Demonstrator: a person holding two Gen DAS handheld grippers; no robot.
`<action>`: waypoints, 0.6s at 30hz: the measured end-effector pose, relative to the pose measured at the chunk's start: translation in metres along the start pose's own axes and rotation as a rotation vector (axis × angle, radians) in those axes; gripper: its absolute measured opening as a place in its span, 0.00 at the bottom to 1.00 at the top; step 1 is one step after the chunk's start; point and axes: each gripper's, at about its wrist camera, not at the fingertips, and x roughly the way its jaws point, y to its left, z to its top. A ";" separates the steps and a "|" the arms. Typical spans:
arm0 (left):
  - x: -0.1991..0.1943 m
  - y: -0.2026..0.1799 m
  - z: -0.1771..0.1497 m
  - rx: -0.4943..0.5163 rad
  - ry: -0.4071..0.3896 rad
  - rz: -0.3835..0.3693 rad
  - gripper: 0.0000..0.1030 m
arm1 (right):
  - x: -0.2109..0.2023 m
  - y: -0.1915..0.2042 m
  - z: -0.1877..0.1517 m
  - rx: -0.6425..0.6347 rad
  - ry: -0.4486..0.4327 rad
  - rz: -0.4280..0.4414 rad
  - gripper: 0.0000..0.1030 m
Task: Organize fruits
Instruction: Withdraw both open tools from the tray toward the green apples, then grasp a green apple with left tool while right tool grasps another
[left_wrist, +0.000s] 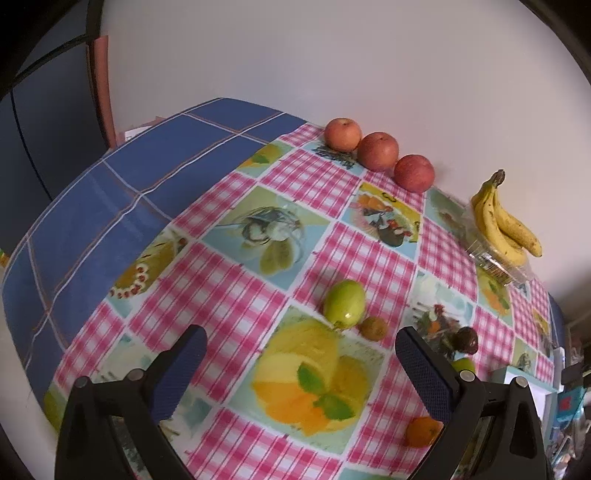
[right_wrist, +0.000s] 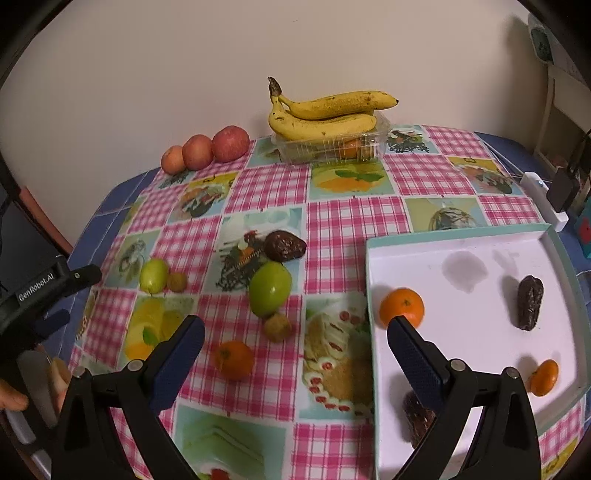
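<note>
1. My right gripper is spread wide, nothing between the fingers; it hangs over the cloth just left of the tray.
2. My left gripper is also wide apart and empty, above the cloth left of the tray.
3. Tray holds two oranges and two dark fruits; the far-right dark one lies with its long axis running away from me.
4. Left of the tray, loose on the cloth: a green fruit, an orange, a small brown fruit.
5. Beyond the tray, bananas lie across a clear box, stems pointing left.
6. Three apples in a row sit left of the box.
</note>
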 end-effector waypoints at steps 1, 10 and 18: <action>0.002 -0.001 0.001 -0.003 -0.009 -0.006 1.00 | 0.002 0.001 0.002 0.001 -0.001 0.003 0.96; 0.045 -0.012 0.009 0.009 0.023 -0.045 1.00 | 0.037 0.007 0.018 0.020 0.035 0.024 0.96; 0.085 -0.017 0.010 0.013 0.097 -0.055 0.99 | 0.075 0.013 0.023 0.005 0.087 0.014 0.87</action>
